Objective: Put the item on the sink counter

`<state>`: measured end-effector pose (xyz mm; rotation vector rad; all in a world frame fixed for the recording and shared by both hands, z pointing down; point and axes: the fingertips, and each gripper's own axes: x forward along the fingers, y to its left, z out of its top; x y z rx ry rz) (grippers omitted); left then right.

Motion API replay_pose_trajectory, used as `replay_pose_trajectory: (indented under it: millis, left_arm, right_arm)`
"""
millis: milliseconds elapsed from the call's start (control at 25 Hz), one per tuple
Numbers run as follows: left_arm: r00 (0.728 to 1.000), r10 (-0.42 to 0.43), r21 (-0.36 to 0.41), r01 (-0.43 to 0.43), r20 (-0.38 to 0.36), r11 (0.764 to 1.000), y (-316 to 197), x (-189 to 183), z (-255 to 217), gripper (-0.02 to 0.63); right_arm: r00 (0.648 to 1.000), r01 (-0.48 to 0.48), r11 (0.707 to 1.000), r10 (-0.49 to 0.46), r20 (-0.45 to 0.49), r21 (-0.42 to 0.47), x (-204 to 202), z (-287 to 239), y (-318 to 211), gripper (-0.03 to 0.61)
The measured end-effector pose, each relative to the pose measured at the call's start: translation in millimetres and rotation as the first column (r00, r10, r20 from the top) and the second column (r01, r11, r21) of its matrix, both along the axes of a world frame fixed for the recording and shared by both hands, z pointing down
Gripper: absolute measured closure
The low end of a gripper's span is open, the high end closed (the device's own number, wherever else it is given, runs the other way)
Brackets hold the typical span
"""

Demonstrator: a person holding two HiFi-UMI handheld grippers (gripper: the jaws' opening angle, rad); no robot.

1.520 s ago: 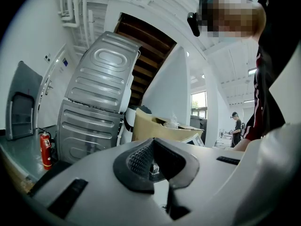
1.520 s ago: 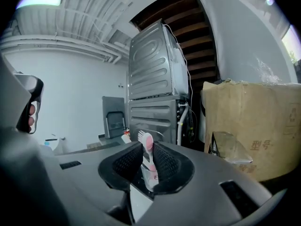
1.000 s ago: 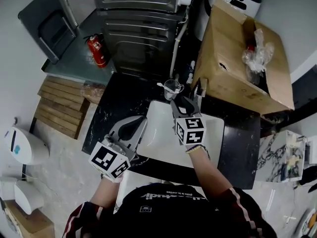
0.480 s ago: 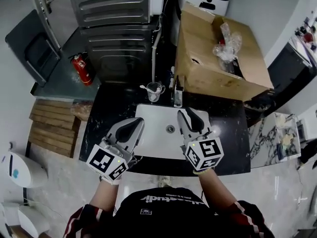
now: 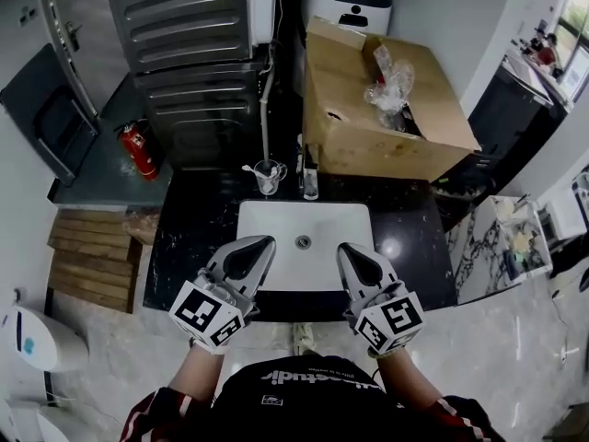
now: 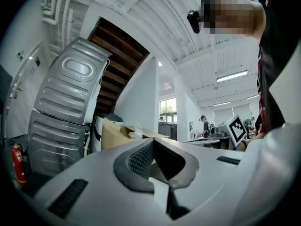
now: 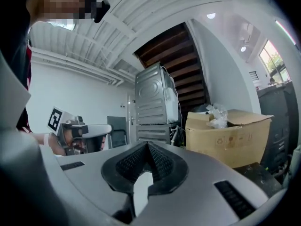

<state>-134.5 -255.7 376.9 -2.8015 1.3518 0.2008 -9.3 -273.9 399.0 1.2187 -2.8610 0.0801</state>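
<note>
Left gripper [image 5: 266, 243] and right gripper [image 5: 346, 249] both empty; glass cup [image 5: 268, 177] stands on the black sink counter [image 5: 198, 219].
At the back are a grey stack of washing machines [image 5: 184, 44] and an open cardboard box [image 5: 386, 109]. The white basin [image 5: 276, 224] sits in the middle of the counter. The two grippers hover side by side over its front edge, each with its tongs pressed together on nothing. The cup, with a white stick in it, is just behind the basin's rear left corner, well apart from both.
</note>
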Motion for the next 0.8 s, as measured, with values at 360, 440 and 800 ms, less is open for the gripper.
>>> replay_pose_trajectory:
  millis: [360,440,800]
  left_arm:
    - [1.0,0.022,-0.001,-0.022,0.009,1.0,16,17,1,0.598]
    - [1.0,0.022,-0.001,-0.022,0.011,1.0,19,18,1,0.598]
    - [1.0,0.018,0.002,-0.018,0.006,1.0,20,22,-1,0.598]
  right_arm:
    - [0.999,-0.036,0.999,0.036,0.01,0.002,17,-3,18,0.54]
    - [0.999,-0.033,0.999,0.033,0.012,-0.002,17,-3,22,0.54]
    - [1.0,-0.017,1.0,0.017,0.001,-0.003,16,-3,25,0.538]
